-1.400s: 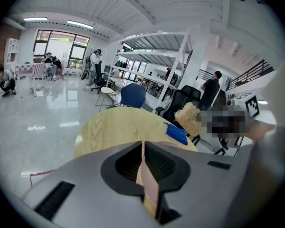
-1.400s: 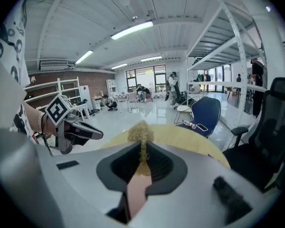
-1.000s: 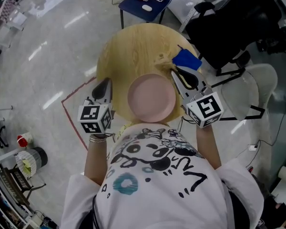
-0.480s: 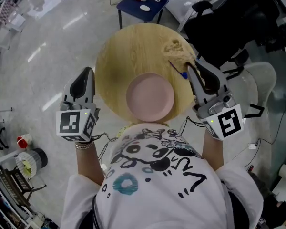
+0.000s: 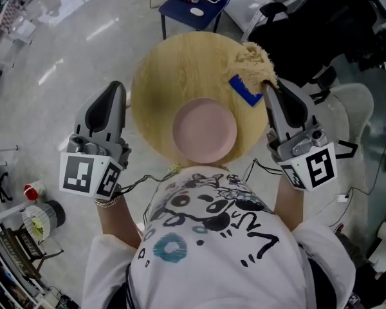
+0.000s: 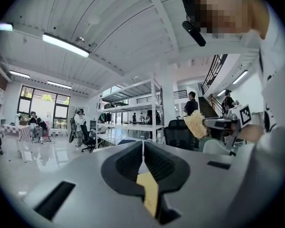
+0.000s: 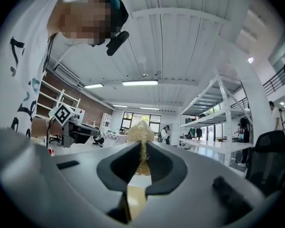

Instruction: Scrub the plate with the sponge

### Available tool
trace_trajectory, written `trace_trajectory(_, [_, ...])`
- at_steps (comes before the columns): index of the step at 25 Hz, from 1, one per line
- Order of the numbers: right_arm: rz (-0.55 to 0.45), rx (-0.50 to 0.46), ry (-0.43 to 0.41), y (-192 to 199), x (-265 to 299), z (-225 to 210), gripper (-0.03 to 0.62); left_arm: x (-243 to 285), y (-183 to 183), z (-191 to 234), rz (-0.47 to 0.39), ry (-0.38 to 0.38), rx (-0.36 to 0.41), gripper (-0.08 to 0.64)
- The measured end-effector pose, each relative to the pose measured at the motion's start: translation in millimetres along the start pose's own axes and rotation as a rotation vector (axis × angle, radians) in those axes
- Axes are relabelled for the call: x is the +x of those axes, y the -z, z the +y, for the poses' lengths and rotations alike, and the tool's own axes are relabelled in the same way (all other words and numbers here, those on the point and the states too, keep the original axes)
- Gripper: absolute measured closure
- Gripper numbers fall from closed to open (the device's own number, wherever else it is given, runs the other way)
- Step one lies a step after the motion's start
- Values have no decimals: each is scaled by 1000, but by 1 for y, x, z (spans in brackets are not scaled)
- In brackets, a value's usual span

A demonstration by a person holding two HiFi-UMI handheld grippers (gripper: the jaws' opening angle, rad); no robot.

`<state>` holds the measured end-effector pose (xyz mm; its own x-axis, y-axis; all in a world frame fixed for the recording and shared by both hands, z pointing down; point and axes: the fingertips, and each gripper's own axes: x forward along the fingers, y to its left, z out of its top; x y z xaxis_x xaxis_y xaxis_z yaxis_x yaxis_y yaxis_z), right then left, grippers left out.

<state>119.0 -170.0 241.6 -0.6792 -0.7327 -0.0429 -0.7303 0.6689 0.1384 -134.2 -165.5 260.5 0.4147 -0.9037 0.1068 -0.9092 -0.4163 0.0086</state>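
The pink plate [image 5: 204,129] lies empty on the near side of the round wooden table [image 5: 174,63]. My right gripper [image 5: 266,84] is raised at the table's right edge, shut on a tan fibrous sponge [image 5: 254,59] that sticks out past its tips. That sponge [image 7: 140,133] shows wedged between the jaws of the right gripper [image 7: 141,148]. A blue pad [image 5: 244,90] lies on the table right of the plate. My left gripper [image 5: 116,87] hangs over the floor left of the table. The jaws of the left gripper [image 6: 143,146] are together with nothing in them.
A blue chair [image 5: 196,5] with a phone and small items stands beyond the table. A black office chair [image 5: 315,37] and a white chair [image 5: 347,118] crowd the right side. Red tape [image 5: 93,156] marks the floor at the left.
Both grippers have risen and drawn apart from the plate. The right one has come up off the table with the tan sponge in its jaws, and the blue pad stays on the table.
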Motion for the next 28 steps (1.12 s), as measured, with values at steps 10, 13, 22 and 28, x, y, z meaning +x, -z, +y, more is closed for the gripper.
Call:
trace_trajectory(10, [17, -11, 16, 1, -1, 2, 545, -1, -1, -6, -1, 27, -1, 535])
trace_trajectory(13, [16, -11, 14, 1, -3, 2, 546, -1, -1, -8, -1, 29, -1, 535])
trace_trajectory(22, [20, -12, 6, -1, -2, 9, 545, -7, 1, -11, 9, 40, -2, 535])
trace_trajectory(28, [20, -7, 2, -1, -1, 6, 545, -3, 1, -14, 19, 46, 1, 535])
